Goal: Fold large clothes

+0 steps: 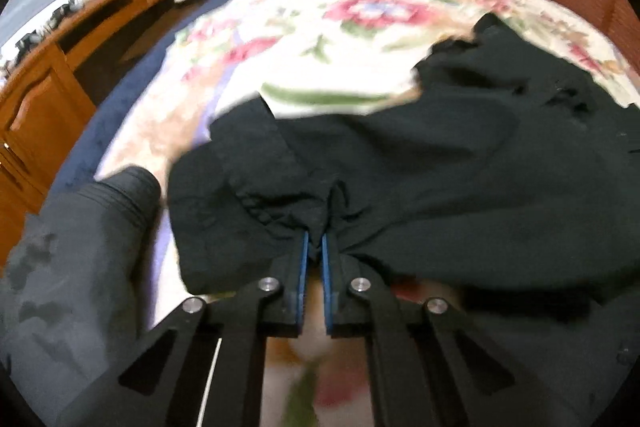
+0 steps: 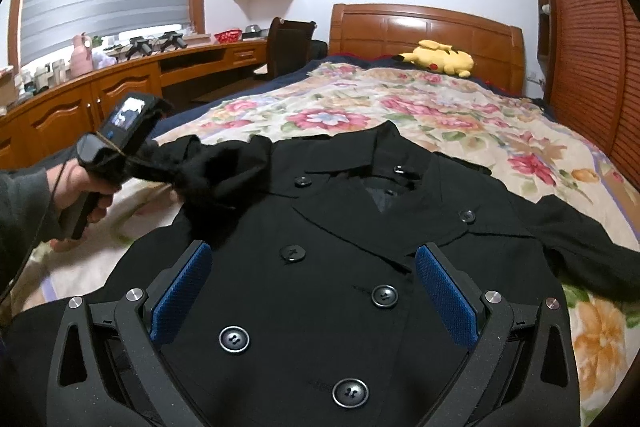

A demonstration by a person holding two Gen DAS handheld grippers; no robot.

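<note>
Black double-breasted coat (image 2: 340,267) spread across floral bedspread (image 2: 440,107), left gripper (image 1: 314,247) clenched on its sleeve (image 2: 208,167) at frame left, right gripper (image 2: 312,267) released above the buttons, Pikachu plush (image 2: 440,59) by headboard (image 2: 420,31), upper right.

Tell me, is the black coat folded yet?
Not yet. Done: the black double-breasted coat lies spread, buttons up, on the floral bedspread. In hand: the left hand-held gripper is shut on its sleeve. Left: the folds; the right hand-held gripper is open.
</note>
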